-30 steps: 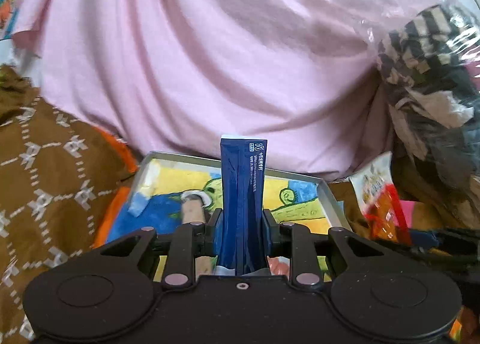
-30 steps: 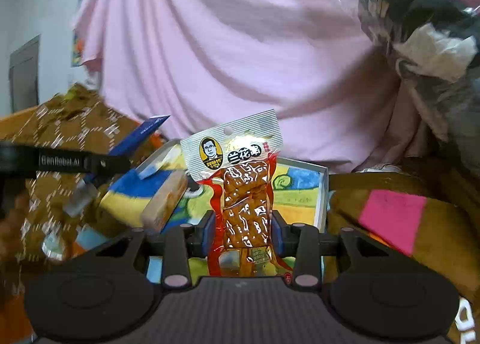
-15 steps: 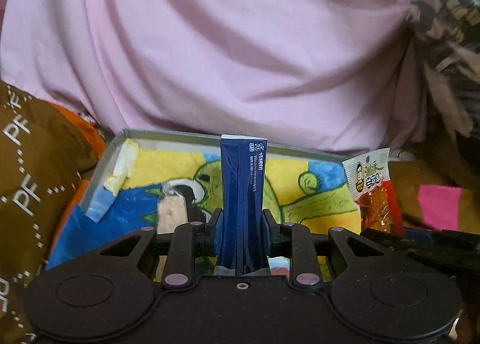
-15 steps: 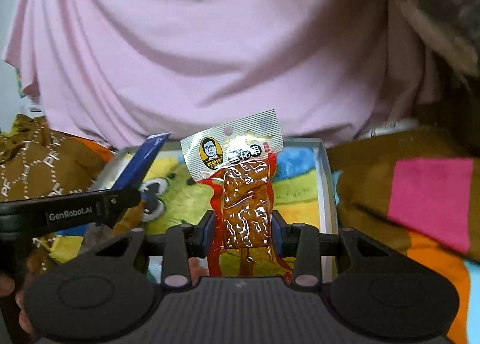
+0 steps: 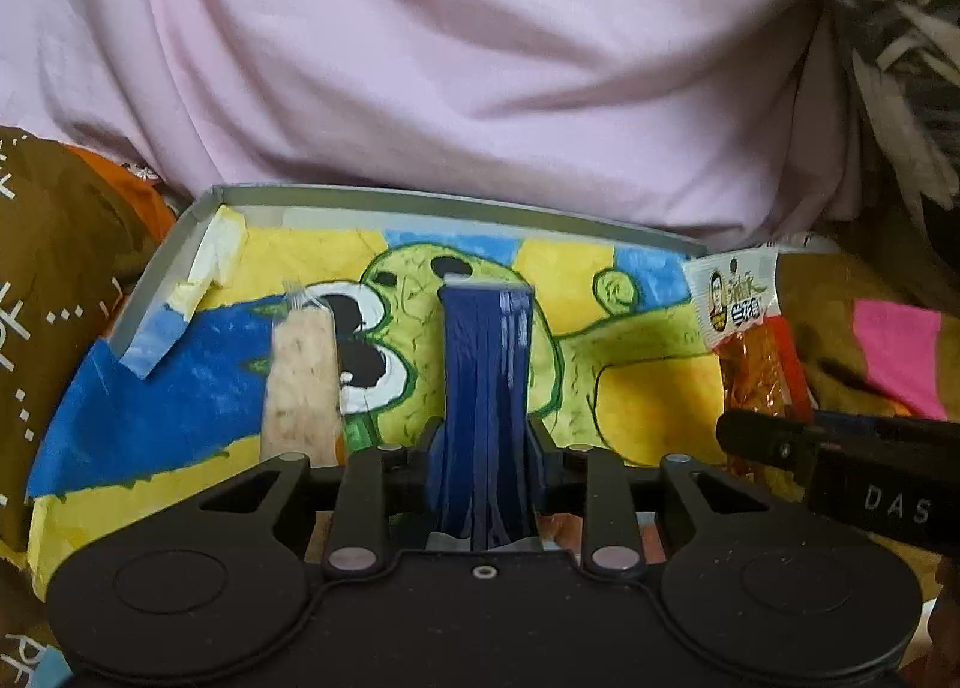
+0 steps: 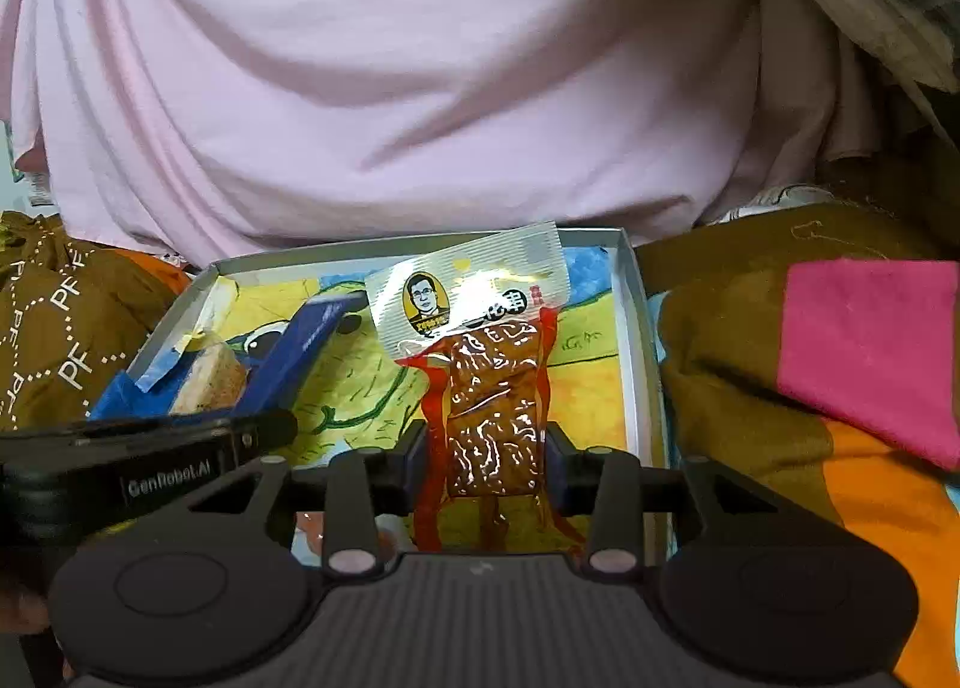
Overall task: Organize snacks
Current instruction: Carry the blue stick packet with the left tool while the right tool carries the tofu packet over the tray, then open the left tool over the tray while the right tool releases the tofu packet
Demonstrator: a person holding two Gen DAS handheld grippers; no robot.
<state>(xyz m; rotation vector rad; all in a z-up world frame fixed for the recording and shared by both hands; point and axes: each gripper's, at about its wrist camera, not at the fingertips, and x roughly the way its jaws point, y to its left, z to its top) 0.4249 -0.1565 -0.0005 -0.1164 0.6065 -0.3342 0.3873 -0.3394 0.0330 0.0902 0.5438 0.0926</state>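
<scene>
Left wrist view: the left gripper (image 5: 483, 448) pinches a blue packet (image 5: 486, 388) at lower centre, its long axis running up the frame and pointing over the tray (image 5: 420, 199), where a beige snack (image 5: 300, 382) already lies, so this packet is not yet set down. Right wrist view: the right gripper's (image 6: 486, 460) fingers clasp a red packet (image 6: 486, 388) at centre, upright, label end uppermost, above the tray's right half, also unplaced.
</scene>
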